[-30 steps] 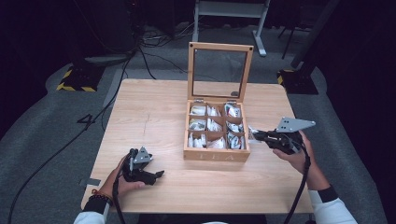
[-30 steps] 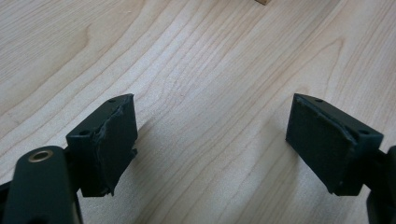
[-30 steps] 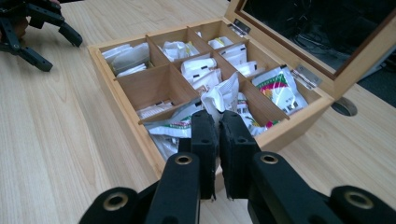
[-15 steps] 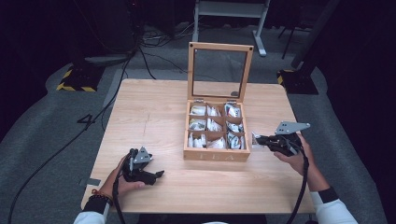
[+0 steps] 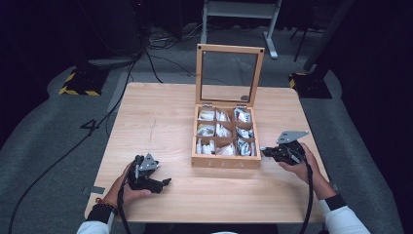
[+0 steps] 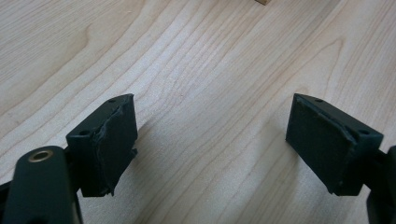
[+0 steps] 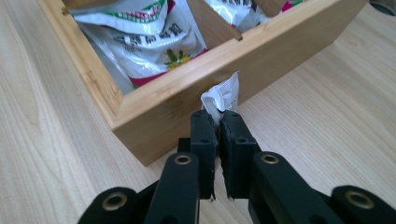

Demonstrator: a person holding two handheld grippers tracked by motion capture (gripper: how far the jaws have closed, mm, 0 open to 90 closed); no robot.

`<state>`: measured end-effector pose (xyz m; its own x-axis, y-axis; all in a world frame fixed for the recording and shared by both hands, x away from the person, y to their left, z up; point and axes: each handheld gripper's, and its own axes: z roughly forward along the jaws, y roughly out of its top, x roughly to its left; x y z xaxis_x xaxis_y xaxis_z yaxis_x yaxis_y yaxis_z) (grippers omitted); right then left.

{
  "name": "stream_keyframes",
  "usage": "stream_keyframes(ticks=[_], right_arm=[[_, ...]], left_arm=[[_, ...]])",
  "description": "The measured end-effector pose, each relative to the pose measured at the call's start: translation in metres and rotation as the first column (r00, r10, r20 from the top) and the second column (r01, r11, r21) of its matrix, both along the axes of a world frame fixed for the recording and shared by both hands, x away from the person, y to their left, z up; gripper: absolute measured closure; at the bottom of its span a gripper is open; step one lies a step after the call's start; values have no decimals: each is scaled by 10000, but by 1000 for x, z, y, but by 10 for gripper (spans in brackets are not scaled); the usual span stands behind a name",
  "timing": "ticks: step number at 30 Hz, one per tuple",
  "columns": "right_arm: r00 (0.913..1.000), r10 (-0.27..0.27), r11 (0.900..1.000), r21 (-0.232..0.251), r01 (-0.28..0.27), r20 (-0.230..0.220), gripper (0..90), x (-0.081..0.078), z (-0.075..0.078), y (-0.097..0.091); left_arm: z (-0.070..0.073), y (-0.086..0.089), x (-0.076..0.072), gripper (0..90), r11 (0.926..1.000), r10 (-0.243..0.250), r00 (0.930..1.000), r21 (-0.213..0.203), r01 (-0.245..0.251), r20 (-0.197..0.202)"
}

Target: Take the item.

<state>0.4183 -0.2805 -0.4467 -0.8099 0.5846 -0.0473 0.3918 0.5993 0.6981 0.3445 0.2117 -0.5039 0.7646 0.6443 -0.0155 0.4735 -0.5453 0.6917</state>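
Note:
A wooden tea box with several compartments of white tea packets stands open in the middle of the table, its glass lid upright. My right gripper is low beside the box's near right corner. In the right gripper view, its jaws are shut on a small white packet that sticks up against the box's outer wall. My left gripper rests near the table's front left. Its pads stand wide apart over bare wood.
The light wooden table has free room left of the box. Cables and a yellow-black striped foot lie on the grey floor behind. A person's hands and sleeves come in from the bottom edge.
My right gripper has sunk toward the table beside the box's right side, still shut on the packet. The left gripper has stayed put.

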Motion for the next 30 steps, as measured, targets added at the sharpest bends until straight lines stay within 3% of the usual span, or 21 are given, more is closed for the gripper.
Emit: stream_keyframes(ticks=[9,11,16,17,18,19,20,22,28,30], right_arm=[[9984,-139,9997,-185,130,-547,838,1,-15,-1],[9967,-219,9998,-1,220,-781,821,0,-18,-2],[9944,-242,9996,-181,224,-1024,720,-1,-24,-3],[9957,-334,9990,-325,306,-864,650,-1,-24,-3],[9957,-334,9990,-325,306,-864,650,-1,-24,-3],[9971,-346,9983,-499,312,-684,566,-1,-23,-4],[9971,-346,9983,-499,312,-684,566,-1,-23,-4],[9974,-444,9977,-539,414,-563,461,-1,-23,-4],[9966,-596,9982,-139,589,-563,328,-1,-19,-11],[9971,-683,9977,13,684,-341,289,-2,-15,-15]], left_arm=[[0,0,0,169,10000,1,10000,-1,-1,0],[0,0,0,169,10000,2,10000,-5,-2,-1],[0,0,0,170,10000,6,10000,3,-6,5],[0,0,0,170,10000,16,10000,4,-16,2],[0,0,0,170,10000,40,10000,10,-40,2],[0,-1,1,167,10000,20,10000,19,-20,11],[0,-1,1,166,10000,20,10000,19,-20,11],[0,-1,1,166,10000,67,10000,31,-67,5],[1,-4,7,157,9998,114,9998,133,-113,-132],[2,-4,8,160,9996,190,9997,209,-186,-156]])
